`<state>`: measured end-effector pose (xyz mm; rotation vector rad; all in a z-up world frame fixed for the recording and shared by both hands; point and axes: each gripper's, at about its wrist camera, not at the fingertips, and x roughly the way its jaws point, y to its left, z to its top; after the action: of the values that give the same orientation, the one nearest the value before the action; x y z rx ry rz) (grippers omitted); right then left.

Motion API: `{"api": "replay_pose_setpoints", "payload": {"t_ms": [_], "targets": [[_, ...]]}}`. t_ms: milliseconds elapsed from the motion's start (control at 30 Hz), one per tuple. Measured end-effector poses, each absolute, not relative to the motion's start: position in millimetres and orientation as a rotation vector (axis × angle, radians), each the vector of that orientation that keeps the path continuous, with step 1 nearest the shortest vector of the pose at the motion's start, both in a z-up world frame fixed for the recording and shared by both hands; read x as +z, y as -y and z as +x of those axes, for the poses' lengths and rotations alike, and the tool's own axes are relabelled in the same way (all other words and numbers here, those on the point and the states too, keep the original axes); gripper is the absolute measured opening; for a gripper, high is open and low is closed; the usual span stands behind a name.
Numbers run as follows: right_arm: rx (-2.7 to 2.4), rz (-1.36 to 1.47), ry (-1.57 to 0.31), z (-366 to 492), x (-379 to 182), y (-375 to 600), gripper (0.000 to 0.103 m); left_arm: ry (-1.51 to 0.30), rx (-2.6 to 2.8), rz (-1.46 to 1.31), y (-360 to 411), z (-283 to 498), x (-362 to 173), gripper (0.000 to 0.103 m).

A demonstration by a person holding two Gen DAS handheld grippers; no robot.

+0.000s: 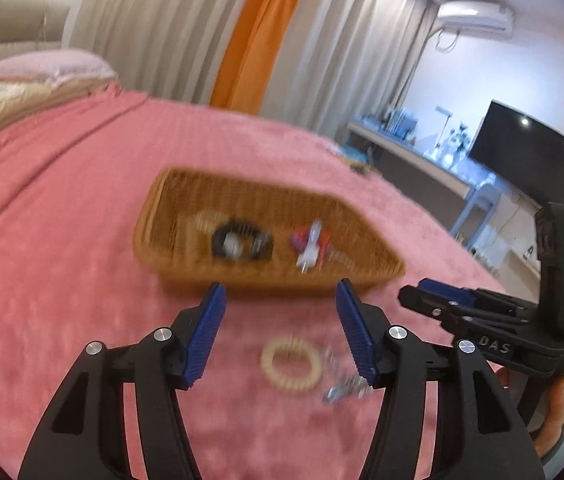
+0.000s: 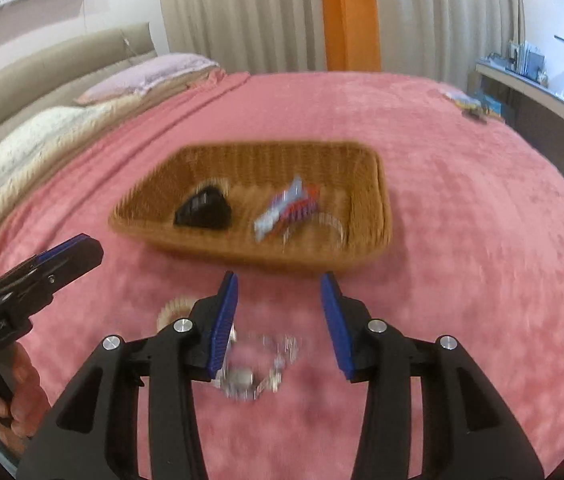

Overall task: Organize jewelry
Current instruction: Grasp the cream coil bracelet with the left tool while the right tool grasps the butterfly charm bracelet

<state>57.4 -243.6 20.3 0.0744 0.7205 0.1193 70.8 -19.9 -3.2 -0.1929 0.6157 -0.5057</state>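
With both grippers, left (image 1: 279, 330) and right (image 2: 279, 326), held wide open and empty before the basket (image 2: 378, 200), a pick is judged pending: the bracelet (image 1: 290, 364) and chain (image 2: 259, 364) must be closed upon.

You've got the fuzzy pink bedspread (image 2: 462, 208) filling the middle of both views. Upper left of your right view, a lilac pillow (image 2: 149, 76) sits beside a cream floral pillow (image 2: 33, 140), under the beige padded headboard (image 2: 53, 60). Top centre, an orange curtain strip (image 2: 348, 12) hangs between pleated grey drapes (image 2: 241, 12). Right side of your left view: a black flat television (image 1: 530, 152), with a white wall air conditioner (image 1: 476, 16) above it.
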Motion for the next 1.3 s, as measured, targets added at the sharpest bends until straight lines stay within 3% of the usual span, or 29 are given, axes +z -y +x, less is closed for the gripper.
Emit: {"api": "replay_pose_setpoints", "payload": {"t_ms": [133, 300, 700, 733, 800, 833, 1300], "targets": [[0.09, 0.096, -0.786, 51.7, -6.8, 250.5, 0.04, -0.731, -0.506, -0.161, 27.9, 75.5, -27.3, 0.054], [0.104, 0.16, -0.862, 57.9, -34.5, 264.4, 0.04, -0.836, -0.487, -0.083, 49.5, 88.1, -50.5, 0.042], [0.087, 0.014, -0.873, 71.9, -42.4, 230.0, 0.039, -0.874, -0.443, -0.047, 60.2, 99.2, -63.1, 0.039], [0.08, -0.004, -0.874, 72.3, -43.3, 227.1, 0.036, -0.87, -0.436, -0.037, 62.0, 98.1, -63.4, 0.036], [0.076, -0.044, -0.876, 72.2, -45.7, 219.9, 0.011, -0.866, -0.427, -0.026, 63.7, 96.9, -63.3, 0.022], [0.083, -0.047, -0.874, 71.5, -46.3, 219.3, 0.008, -0.863, -0.419, -0.022, 63.9, 96.2, -62.9, 0.011], [0.149, 0.101, -0.715, 40.6, -6.2, 250.7, 0.008, -0.804, -0.429, -0.094, 44.3, 83.8, -55.0, 0.009]]}}
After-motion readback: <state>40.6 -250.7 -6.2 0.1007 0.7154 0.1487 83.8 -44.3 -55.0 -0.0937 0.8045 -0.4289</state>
